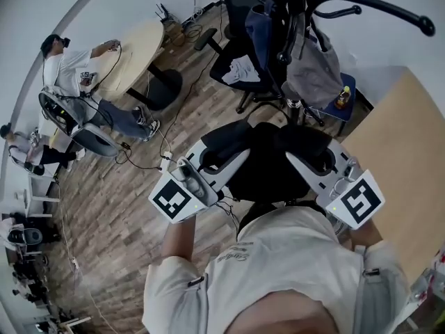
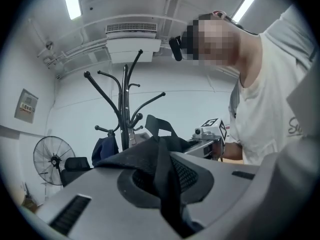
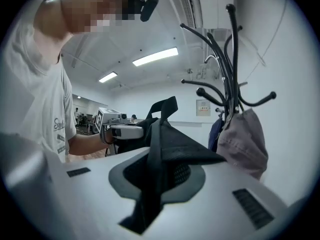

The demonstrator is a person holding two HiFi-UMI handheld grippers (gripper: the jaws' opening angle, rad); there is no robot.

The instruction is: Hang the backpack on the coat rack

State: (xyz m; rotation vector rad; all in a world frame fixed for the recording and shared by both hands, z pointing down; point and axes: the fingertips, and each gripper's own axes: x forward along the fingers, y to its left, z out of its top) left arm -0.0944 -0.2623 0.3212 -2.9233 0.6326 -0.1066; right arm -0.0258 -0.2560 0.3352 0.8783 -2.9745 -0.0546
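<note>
The black backpack (image 1: 271, 160) hangs between my two grippers at chest height, in front of the coat rack (image 1: 295, 12). My left gripper (image 1: 231, 157) is shut on one black shoulder strap (image 2: 164, 176), which runs up between its jaws. My right gripper (image 1: 300, 156) is shut on another strap (image 3: 154, 171). Both point level toward the black rack (image 2: 125, 96), whose curved arms (image 3: 225, 69) rise just beyond the pack. The backpack's top loop (image 3: 165, 106) stands upright. Each gripper shows in the other's view: the right gripper (image 2: 212, 130) and the left gripper (image 3: 117, 127).
A grey bag (image 1: 314, 72) and a dark blue bag (image 1: 261, 26) hang on the rack. A black office chair (image 1: 240, 68) stands behind it. A wooden table (image 1: 400, 158) is at the right. A seated person (image 1: 80, 75) is far left by a round table, and a floor fan (image 2: 52, 159) stands nearby.
</note>
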